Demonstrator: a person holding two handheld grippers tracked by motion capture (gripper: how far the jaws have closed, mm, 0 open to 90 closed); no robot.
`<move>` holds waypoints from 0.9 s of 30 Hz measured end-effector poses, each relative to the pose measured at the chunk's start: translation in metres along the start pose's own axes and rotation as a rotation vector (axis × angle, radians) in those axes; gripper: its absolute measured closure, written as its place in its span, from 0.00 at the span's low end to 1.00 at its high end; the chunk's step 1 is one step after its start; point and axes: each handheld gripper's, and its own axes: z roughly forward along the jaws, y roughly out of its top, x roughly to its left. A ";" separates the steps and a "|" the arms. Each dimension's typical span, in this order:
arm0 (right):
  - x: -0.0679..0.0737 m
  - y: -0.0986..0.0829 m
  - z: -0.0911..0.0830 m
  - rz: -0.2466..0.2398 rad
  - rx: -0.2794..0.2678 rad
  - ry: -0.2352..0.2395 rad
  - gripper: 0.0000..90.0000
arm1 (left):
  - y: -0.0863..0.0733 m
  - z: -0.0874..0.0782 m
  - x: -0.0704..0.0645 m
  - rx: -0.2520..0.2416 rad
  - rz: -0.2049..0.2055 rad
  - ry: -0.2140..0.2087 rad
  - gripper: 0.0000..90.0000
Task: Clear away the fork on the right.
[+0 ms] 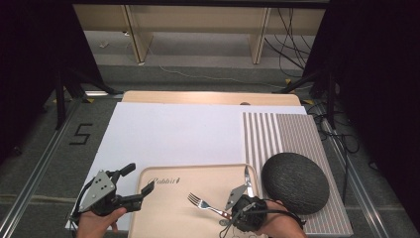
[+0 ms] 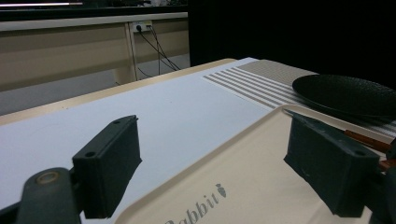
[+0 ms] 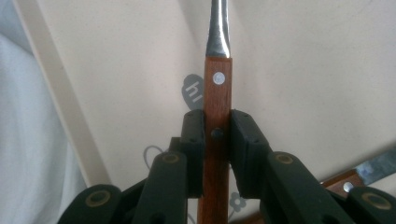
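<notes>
Nearest me, my right gripper is clamping the fork by its wooden handle; in the right gripper view the jaws are pressing flat against both sides of the wood, with the steel neck running up and away from them. From above, the tines are pointing toward the tabletop's left edge, over the middle of the cream tray. I can't tell whether the fork is lifted clear or lying on the tray floor.

My left gripper is hovering at the tray's left rim, jaws spread wide and gripping nothing; its own view is looking between them across the tray.

So I'm judging the pick as made and the carry as what's left; where the fork is going, I can't say yet.

What's in the tray: the fork over its middle, and a knife lying along the right rim, blade pointing toward the far edge. Another wooden handle and a strip of blade are showing just beside my right jaws, probably that same knife. Otherwise the tray floor is looking bare, apart from its printed lettering.

Farther out, toward the right edge, the dark round plate is sitting on the striped placemat just beside the tray, with nothing on it. Beyond, a white sheet is covering the tabletop up to the far edge.
</notes>
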 end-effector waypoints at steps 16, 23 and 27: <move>-0.001 0.001 0.016 0.006 0.036 -0.012 0.85 | -0.001 0.001 0.000 -0.005 -0.003 -0.005 0.19; -0.001 0.002 0.019 0.019 0.061 -0.004 0.74 | 0.000 0.000 0.000 0.001 -0.004 -0.001 0.19; 0.000 0.005 0.014 0.018 -0.017 -0.013 0.56 | -0.001 0.000 0.000 0.000 -0.008 -0.001 0.19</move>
